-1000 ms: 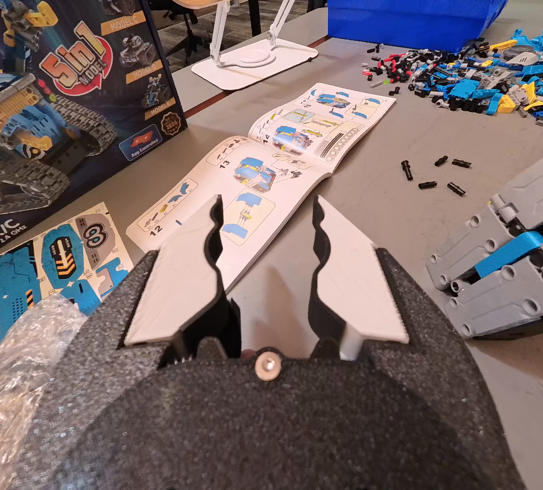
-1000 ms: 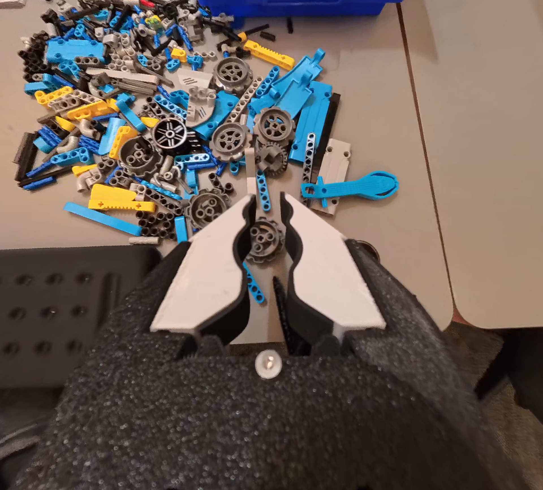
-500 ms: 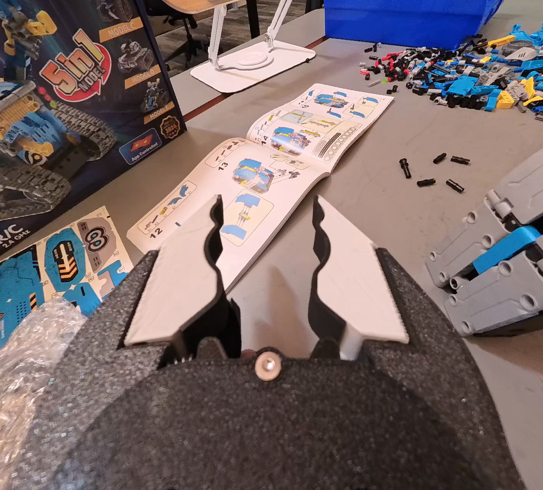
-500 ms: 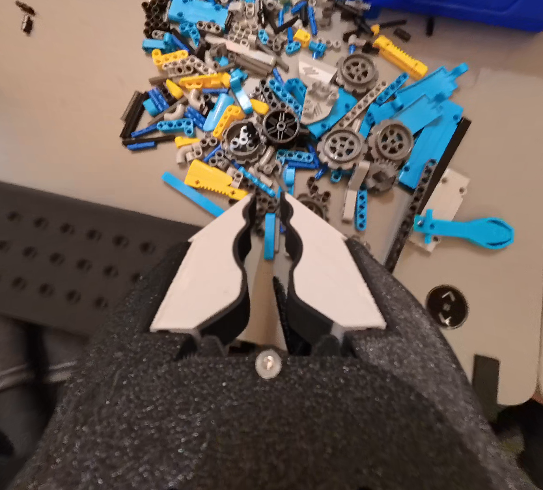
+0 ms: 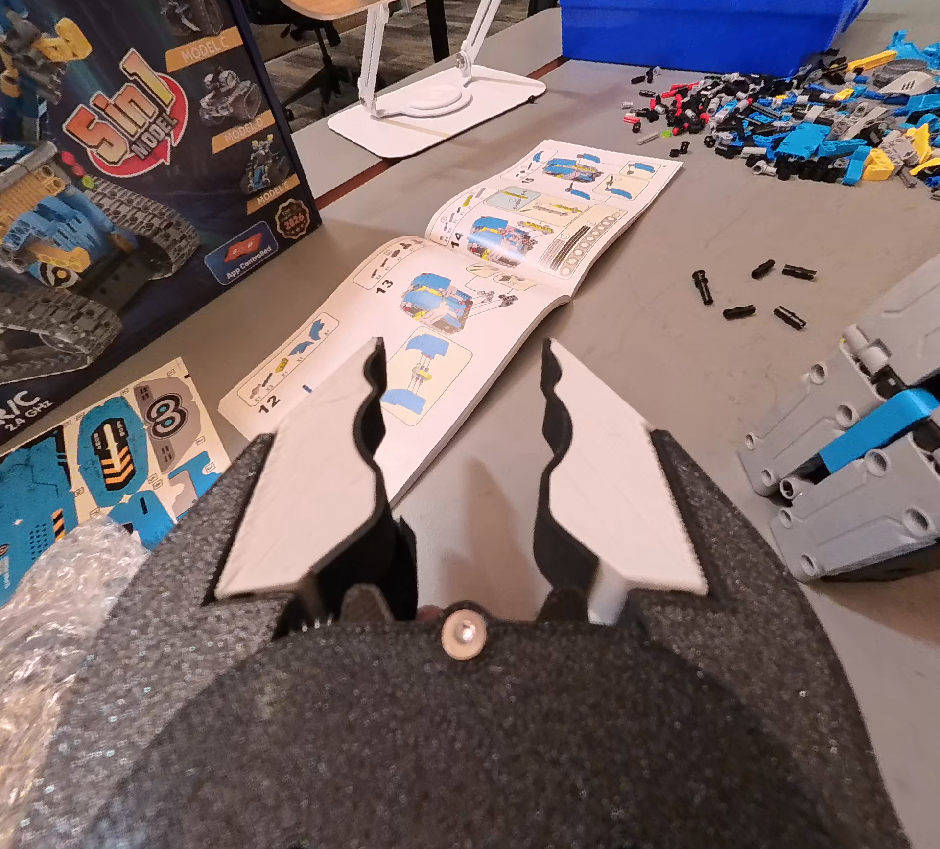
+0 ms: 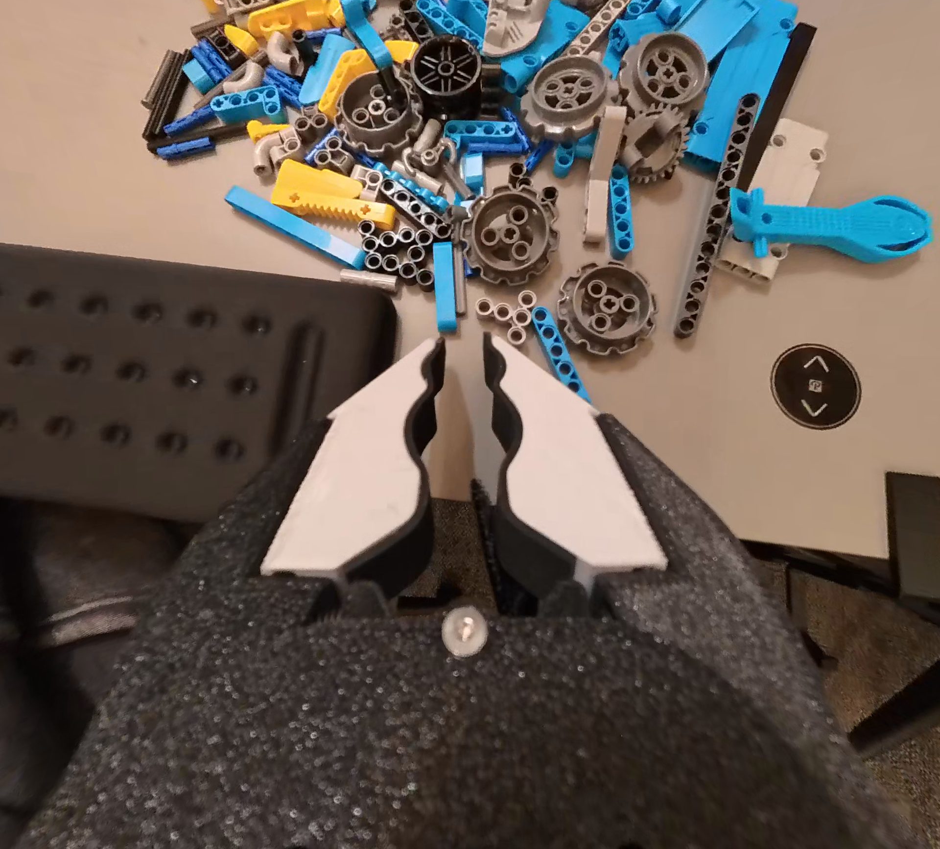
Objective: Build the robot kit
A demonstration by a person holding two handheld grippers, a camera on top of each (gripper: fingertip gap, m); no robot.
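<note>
The right gripper hangs empty, jaws narrowly parted, just short of a flat light-blue plastic strip on the grey counter, its long axis running straight away from them. The left gripper, jaws wide and empty, hovers over an open white instruction booklet.

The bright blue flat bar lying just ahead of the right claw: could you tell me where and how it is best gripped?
Probably across its long sides, near the near end. The blue bar lies flat and points at the right claw, whose narrow opening already lines up. Its left side is clear; a grey rod hugs its right side, so lead from the left.
</note>
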